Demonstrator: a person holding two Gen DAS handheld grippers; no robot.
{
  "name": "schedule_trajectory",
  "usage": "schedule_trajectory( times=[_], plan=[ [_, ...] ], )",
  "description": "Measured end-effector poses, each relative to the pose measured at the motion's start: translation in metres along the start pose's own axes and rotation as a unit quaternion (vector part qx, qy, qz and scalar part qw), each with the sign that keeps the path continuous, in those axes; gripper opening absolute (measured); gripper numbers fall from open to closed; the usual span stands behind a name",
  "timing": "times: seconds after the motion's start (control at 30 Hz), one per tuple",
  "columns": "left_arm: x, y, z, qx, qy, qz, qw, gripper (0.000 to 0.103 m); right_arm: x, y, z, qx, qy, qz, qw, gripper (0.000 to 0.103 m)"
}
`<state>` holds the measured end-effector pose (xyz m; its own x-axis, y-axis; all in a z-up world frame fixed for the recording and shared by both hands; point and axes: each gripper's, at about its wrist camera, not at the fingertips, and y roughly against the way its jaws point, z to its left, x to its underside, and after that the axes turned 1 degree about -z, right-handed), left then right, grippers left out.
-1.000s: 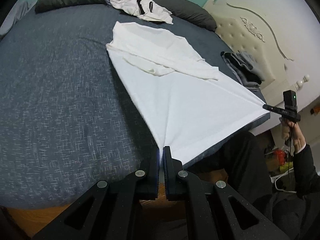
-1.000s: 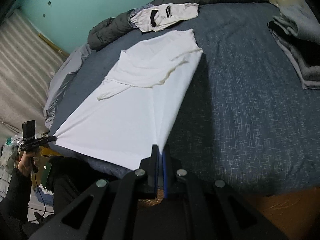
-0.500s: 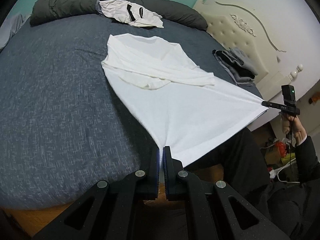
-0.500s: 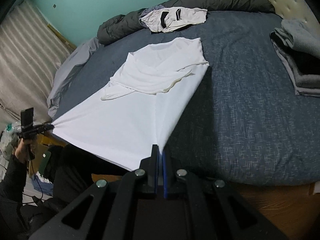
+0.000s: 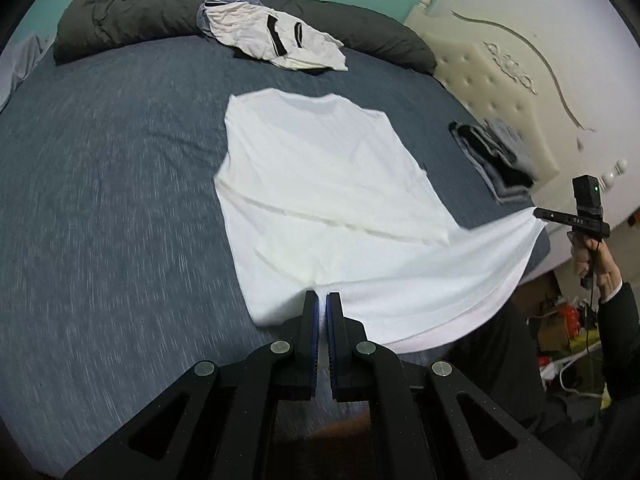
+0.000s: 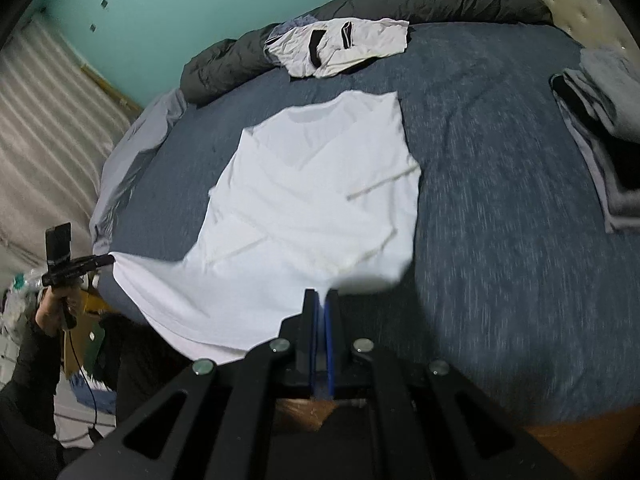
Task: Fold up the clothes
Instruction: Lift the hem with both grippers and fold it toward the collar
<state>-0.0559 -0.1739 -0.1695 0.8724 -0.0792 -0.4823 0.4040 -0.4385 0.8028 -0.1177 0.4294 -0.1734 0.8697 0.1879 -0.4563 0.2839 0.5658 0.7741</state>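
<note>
A white shirt [image 5: 320, 184] lies spread on the dark blue bed [image 5: 100, 200], sleeves folded inward, collar end farthest from me. My left gripper [image 5: 322, 298] is shut on one corner of its hem. The right gripper [image 5: 538, 213], held by a hand at the right edge, pinches the other hem corner. In the right wrist view the same shirt [image 6: 312, 184] shows, with the right gripper [image 6: 322, 294] shut on the hem and the left gripper [image 6: 106, 259] at the far left. The hem hangs slack and lifted between the two grippers, above the bed's near edge.
A crumpled white garment with black stripes [image 5: 276, 40] rests on a dark grey duvet [image 5: 132, 12] at the far side. A folded stack of grey and black clothes [image 6: 600, 128] sits by the cream headboard [image 5: 500, 76]. Clutter [image 5: 560, 320] lies on the floor beside the bed.
Both grippers have moved forward over the bed with the hem. The shirt's lower part, stretched taut before, is now slack and bunching toward the sleeves.
</note>
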Motion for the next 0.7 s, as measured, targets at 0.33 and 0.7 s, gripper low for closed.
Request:
schedule_trajectory(
  times=[0.33, 0.7],
  plan=[
    [-0.102, -0.057, 0.057, -0.022, 0.038, 0.001, 0.999, 0.004, -0.116, -0.053, -0.029, 0.034, -0.012, -0.003, 0.999, 0.003],
    [-0.203, -0.124, 0.119, -0.021, 0.078, -0.012, 0.9967, 0.004, -0.233, -0.119, -0.051, 0.071, -0.021, -0.02, 0.997, 0.003]
  ],
)
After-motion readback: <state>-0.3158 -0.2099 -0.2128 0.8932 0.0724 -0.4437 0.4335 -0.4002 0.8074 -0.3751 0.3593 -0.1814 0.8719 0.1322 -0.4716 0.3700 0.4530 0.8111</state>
